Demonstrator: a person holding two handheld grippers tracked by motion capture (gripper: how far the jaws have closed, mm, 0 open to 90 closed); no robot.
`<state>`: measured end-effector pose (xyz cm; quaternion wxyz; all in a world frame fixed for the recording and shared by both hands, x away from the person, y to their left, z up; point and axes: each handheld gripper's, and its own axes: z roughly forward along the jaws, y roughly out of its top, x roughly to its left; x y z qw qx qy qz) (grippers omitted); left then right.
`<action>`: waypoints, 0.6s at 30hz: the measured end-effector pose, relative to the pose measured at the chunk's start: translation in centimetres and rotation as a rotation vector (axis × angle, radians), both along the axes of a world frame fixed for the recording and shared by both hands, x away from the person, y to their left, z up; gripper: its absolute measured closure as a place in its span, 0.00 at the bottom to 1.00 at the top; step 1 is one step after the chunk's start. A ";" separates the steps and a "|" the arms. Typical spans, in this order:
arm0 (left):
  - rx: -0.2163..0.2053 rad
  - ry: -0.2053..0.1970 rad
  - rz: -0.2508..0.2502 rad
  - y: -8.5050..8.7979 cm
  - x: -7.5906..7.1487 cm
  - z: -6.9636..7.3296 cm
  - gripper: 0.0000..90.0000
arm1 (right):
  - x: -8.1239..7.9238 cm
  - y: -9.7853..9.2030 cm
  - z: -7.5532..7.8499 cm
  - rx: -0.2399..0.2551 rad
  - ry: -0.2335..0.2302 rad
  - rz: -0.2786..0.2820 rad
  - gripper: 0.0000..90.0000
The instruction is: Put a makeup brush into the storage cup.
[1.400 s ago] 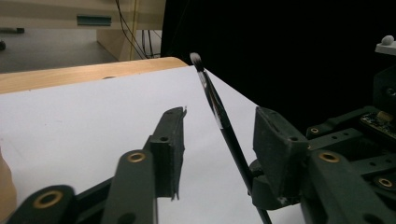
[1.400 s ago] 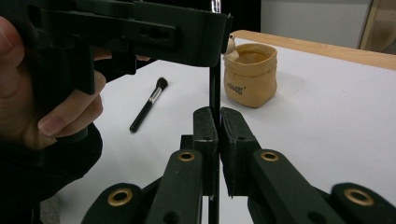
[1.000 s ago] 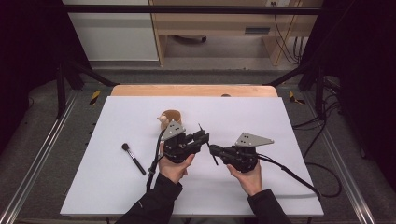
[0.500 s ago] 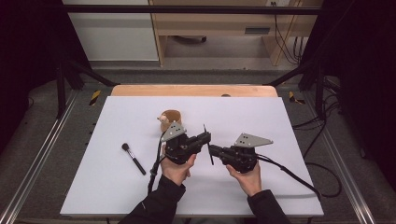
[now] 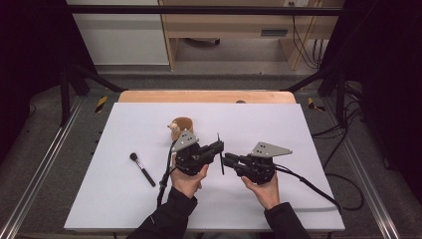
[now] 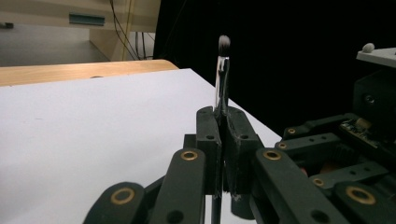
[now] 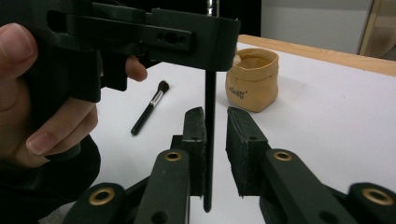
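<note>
On the white surface (image 5: 308,149), far left, a large brush (image 5: 142,170) lies loose, well apart from the hands. Behind the left gripper (image 5: 217,147) stands a tan pouch (image 5: 181,127), near it but not touching. That gripper's fingers (image 6: 208,140) are pressed together, pinching a thin brush (image 5: 219,153) by its handle; the brush stands upright above the surface, bristles on top. Just to the right, the right gripper (image 5: 227,160) faces the left one. Its fingers (image 7: 243,144) have just been opening and now stand spread, the brush handle between them, against one finger and clear of the other.
</note>
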<state>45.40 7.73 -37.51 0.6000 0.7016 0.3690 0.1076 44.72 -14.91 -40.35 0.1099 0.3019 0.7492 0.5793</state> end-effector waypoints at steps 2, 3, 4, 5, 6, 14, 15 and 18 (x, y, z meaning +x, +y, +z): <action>0.010 -0.008 0.005 0.2 -0.1 0.1 0.94 | 0.0 -0.1 0.1 -0.011 -0.008 -0.011 0.79; 0.010 -0.008 0.005 0.2 -0.1 0.1 0.94 | 0.0 -0.1 0.1 -0.011 -0.008 -0.011 0.79; 0.024 -0.016 0.012 0.5 -0.1 0.2 0.94 | 0.0 -0.2 0.1 -0.026 -0.008 -0.029 0.73; 0.024 -0.016 0.012 0.5 -0.1 0.2 0.94 | 0.0 -0.2 0.1 -0.026 -0.008 -0.029 0.73; 0.031 -0.021 0.015 0.7 -0.1 0.3 0.94 | 0.1 -0.3 0.1 -0.036 -0.006 -0.033 0.71; 0.055 -0.043 0.039 2.3 0.0 0.7 0.94 | 0.4 -0.6 -0.1 -0.088 0.009 -0.088 0.50; 0.058 -0.048 0.041 2.5 0.0 0.8 0.94 | 0.4 -0.6 -0.1 -0.088 0.009 -0.088 0.50; 0.061 -0.055 0.047 2.9 -0.1 1.1 0.94 | 0.4 -1.0 0.0 -0.103 0.014 -0.113 0.42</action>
